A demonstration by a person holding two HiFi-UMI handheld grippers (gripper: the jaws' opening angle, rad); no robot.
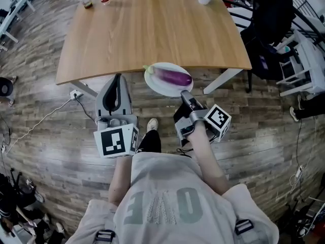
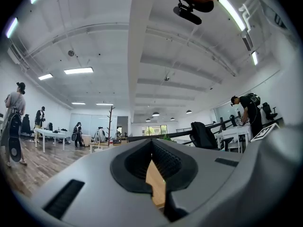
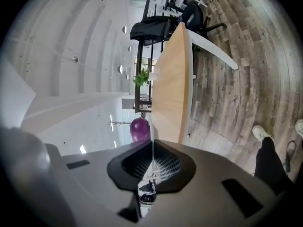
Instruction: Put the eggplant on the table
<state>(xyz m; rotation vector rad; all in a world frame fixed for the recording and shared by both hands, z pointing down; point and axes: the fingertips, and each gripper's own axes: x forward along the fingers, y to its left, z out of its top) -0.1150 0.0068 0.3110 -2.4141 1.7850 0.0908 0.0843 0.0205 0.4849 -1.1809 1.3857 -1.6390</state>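
Pinches the plate (image 1: pixel 154 83) by its rim in the right gripper (image 1: pixel 184 94), so the eggplant (image 1: pixel 175 77) rides level at the tabletop's (image 1: pixel 152 29) near edge. Holds the left gripper (image 1: pixel 118 78) pressed together, empty, aside.

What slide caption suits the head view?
The right gripper holds a white plate bearing an eggplant at the near edge of the wooden table; the left gripper is shut and empty.
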